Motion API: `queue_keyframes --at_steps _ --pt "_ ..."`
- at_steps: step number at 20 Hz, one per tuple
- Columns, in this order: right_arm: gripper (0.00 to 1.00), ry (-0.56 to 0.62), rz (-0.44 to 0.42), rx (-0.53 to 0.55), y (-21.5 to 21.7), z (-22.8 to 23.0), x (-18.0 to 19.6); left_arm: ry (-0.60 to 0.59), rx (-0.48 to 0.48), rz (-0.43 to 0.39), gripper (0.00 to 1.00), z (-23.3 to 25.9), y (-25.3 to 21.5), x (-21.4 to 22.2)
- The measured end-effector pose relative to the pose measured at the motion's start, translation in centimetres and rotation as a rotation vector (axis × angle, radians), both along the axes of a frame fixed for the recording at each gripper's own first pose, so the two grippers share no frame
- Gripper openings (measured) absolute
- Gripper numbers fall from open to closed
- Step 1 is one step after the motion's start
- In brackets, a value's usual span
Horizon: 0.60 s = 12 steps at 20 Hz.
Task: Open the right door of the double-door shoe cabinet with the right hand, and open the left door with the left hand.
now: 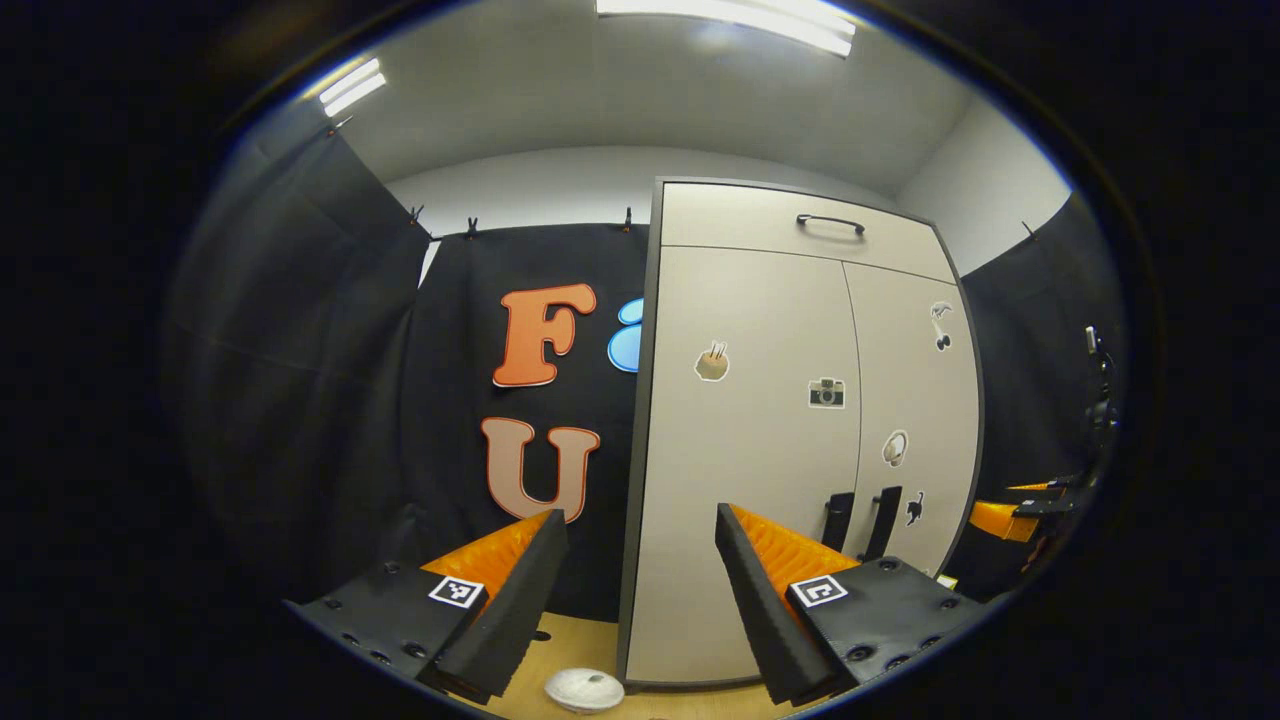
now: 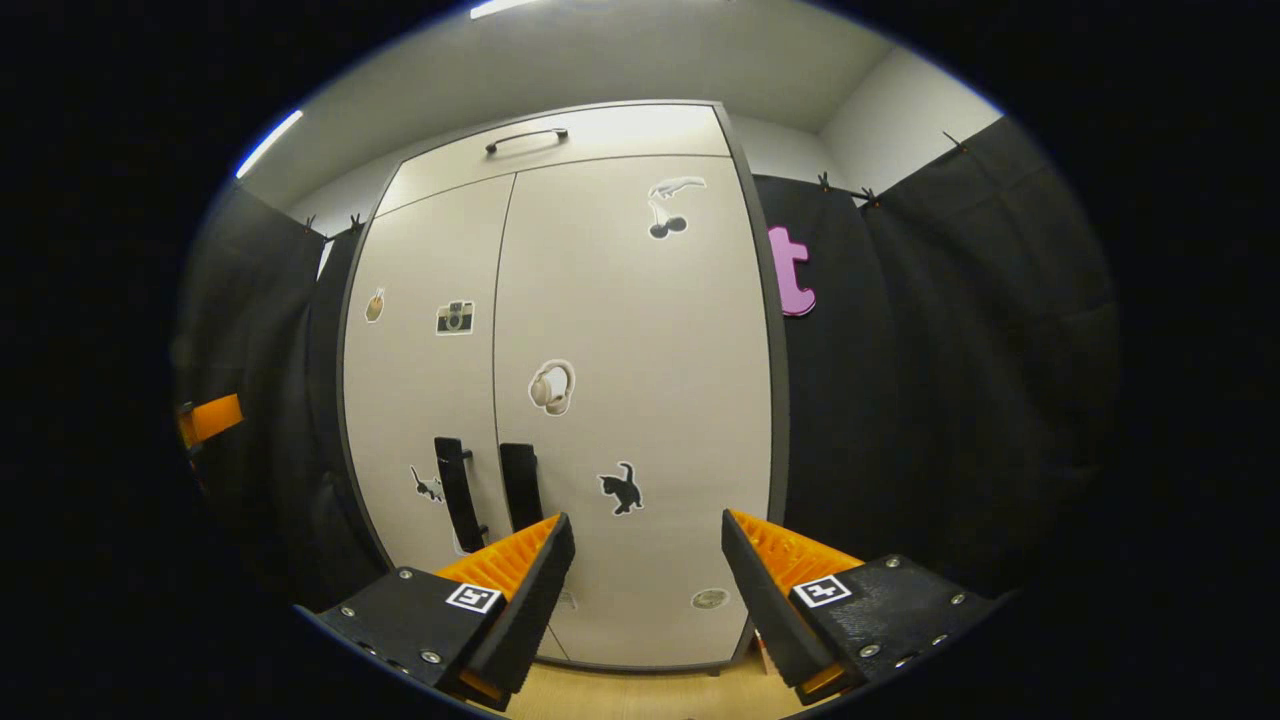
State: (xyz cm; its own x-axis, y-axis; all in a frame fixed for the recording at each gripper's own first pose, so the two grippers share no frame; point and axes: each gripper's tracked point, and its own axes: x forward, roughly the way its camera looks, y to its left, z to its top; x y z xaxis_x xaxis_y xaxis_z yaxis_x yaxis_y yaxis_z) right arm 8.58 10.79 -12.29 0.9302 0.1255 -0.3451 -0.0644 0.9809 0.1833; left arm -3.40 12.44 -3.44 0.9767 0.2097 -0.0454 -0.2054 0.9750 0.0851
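shoe cabinet (image 2: pixel 600 400): both doors closed. right gripper (image 2: pixel 648 555) released, facing right door handle (image 2: pixel 520 485) for approach; left gripper (image 1: pixel 640 555) released, off left edge.

Left door (image 2: pixel 425 400) beside right door (image 2: pixel 630 400); handles (image 2: pixel 455 490) flank centre seam; drawer (image 2: pixel 560 135) above.
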Motion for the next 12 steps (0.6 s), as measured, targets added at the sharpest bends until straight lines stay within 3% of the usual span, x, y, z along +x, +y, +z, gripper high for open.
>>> queue_keyframes --at_steps 6,9,12 --pt "0.82 0.095 0.067 0.072 5.5 -3.9 3.0 0.035 -0.027 0.004 0.95 -2.0 2.8 -0.6" --pt "0.81 0.079 0.094 0.085 8.0 -4.3 4.2 0.047 -0.008 0.003 0.96 -2.7 3.9 0.1" --pt "0.79 0.105 0.068 0.073 8.8 -5.7 5.3 0.057 -0.016 -0.04 0.94 -3.5 3.6 1.0"
